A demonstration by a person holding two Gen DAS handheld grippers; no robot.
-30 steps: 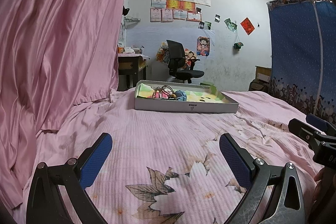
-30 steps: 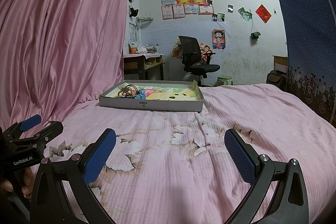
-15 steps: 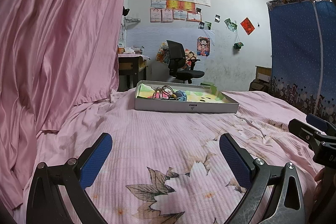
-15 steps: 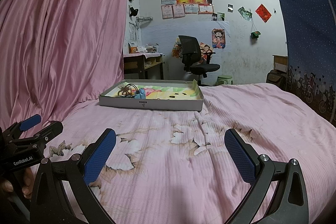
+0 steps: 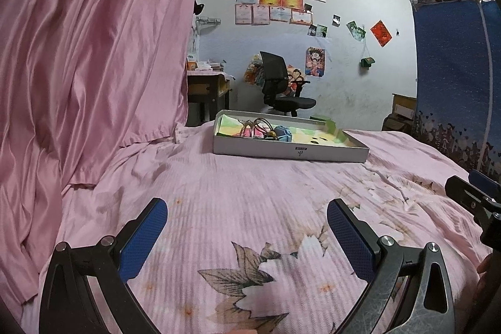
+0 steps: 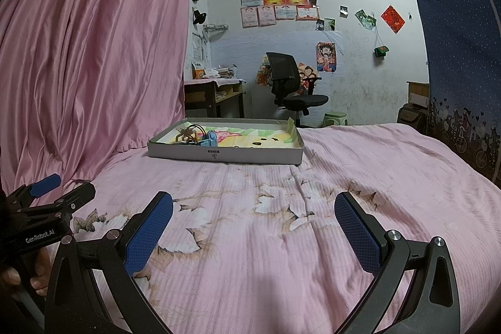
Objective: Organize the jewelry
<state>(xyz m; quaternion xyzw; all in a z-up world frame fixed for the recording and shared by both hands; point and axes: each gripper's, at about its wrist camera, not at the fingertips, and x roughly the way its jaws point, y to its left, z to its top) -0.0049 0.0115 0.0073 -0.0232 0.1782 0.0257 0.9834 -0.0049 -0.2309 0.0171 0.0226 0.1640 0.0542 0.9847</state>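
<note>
Gaping wide, empty: left gripper (image 5: 247, 227), right gripper (image 6: 253, 218); shallow rectangular cardboard tray (image 6: 225, 155) ahead.

Both wrist cameras sit low over the pink bedspread (image 5: 250, 193), facing the far wall across the bed. The left view looks from left of the right one; each catches the other gripper at its edge. Both share the distant grey tray (image 5: 291, 147) (image 6: 225, 154).

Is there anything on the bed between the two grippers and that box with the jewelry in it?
Nothing visible. Both the left gripper and right gripper are open over bare pink bedspread, which runs uninterrupted to the near wall of the shallow gray box. The jewelry sits toward the box's left end.
</note>
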